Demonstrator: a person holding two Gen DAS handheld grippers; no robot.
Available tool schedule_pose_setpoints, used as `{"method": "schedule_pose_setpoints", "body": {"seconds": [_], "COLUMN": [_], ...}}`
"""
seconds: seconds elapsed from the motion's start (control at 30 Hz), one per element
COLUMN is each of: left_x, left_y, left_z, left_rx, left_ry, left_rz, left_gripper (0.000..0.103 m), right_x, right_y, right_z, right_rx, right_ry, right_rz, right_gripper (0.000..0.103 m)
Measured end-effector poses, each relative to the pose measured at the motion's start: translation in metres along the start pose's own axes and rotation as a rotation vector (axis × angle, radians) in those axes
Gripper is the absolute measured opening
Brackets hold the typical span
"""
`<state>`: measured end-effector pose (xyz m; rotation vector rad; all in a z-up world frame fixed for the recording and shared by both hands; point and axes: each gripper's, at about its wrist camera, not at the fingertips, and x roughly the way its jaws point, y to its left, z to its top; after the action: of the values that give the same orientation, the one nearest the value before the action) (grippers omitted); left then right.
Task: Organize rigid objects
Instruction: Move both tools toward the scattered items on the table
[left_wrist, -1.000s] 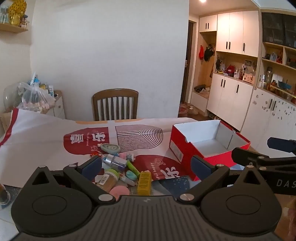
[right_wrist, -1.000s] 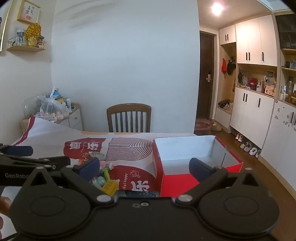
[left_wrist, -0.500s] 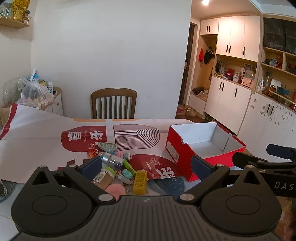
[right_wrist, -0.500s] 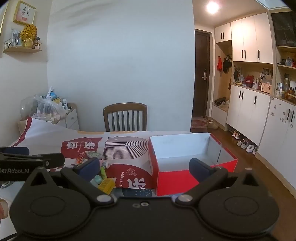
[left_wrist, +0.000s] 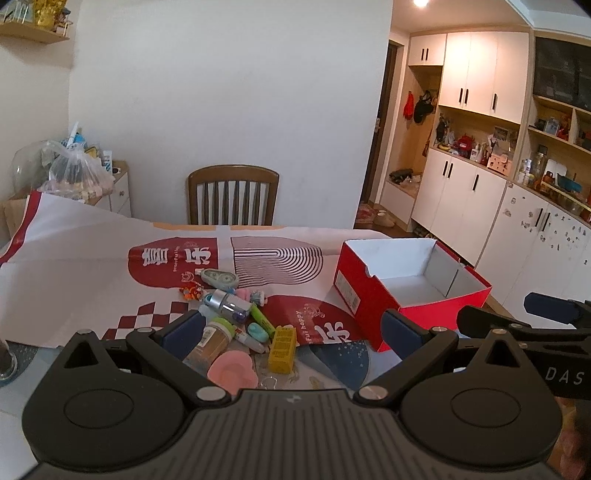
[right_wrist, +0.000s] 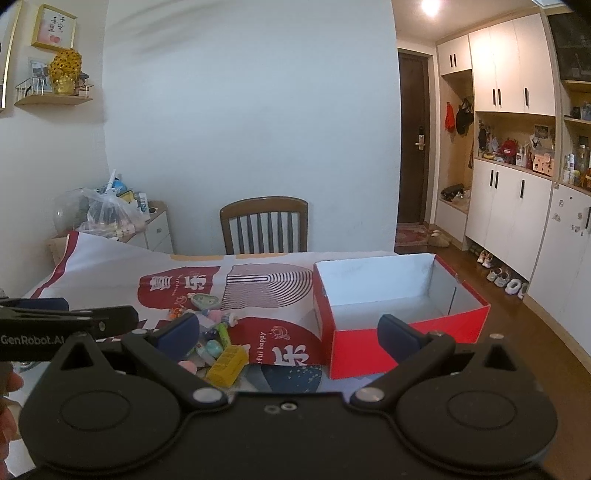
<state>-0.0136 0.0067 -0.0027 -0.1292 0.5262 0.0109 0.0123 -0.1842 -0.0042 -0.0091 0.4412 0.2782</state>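
Both grippers are held above the near table edge with nothing between their fingers: the left gripper (left_wrist: 291, 330) is spread wide over the pile, the right gripper (right_wrist: 288, 330) is spread wide in front of the red box (right_wrist: 402, 332).

Risks, left to right, all placed against the red box. The pile of small objects (left_wrist: 236, 321) is crowded well to the left of the box, pieces touching and overlapping, so a neighbour is likely to be nudged or dragged when one is pinched. The spice jar (left_wrist: 212, 338) and the silver tube (left_wrist: 227, 302), furthest left of the box, are round and smooth-looking; rolling or squirting out of the pads is judged likely if they are gripped off-centre. The pink disc (left_wrist: 232, 369) is flat and low, hard to get under. The yellow block (left_wrist: 282, 343), nearest the box on its left, is ribbed and boxy, the easiest pick. The glossy printed sheet (left_wrist: 92, 258) under everything may be slid or wrinkled by a scraping finger. The box is light cardboard, white inside, open-topped, empty as far as is seen; it could be pushed by a careless drop against its wall. The two grippers are close together, so a collision is possible.

The tape dispenser (left_wrist: 218, 277) is rounded plastic, at the far side of the pile.
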Motion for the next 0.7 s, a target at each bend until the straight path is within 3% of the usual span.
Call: {"method": "schedule_pose_setpoints", "body": {"seconds": [0.7], "left_x": [0.004], "left_y": [0.012], "left_z": [-0.013], "left_rx": [-0.017], "left_ry": [0.067], "left_rz": [0.068], "left_gripper": [0.103], "right_x": [0.014], "right_y": [0.005], "right_z": [-0.007], "right_rx": [0.003], "right_ry": [0.035], "right_rz": [0.074], "right_gripper": [0.103]}}
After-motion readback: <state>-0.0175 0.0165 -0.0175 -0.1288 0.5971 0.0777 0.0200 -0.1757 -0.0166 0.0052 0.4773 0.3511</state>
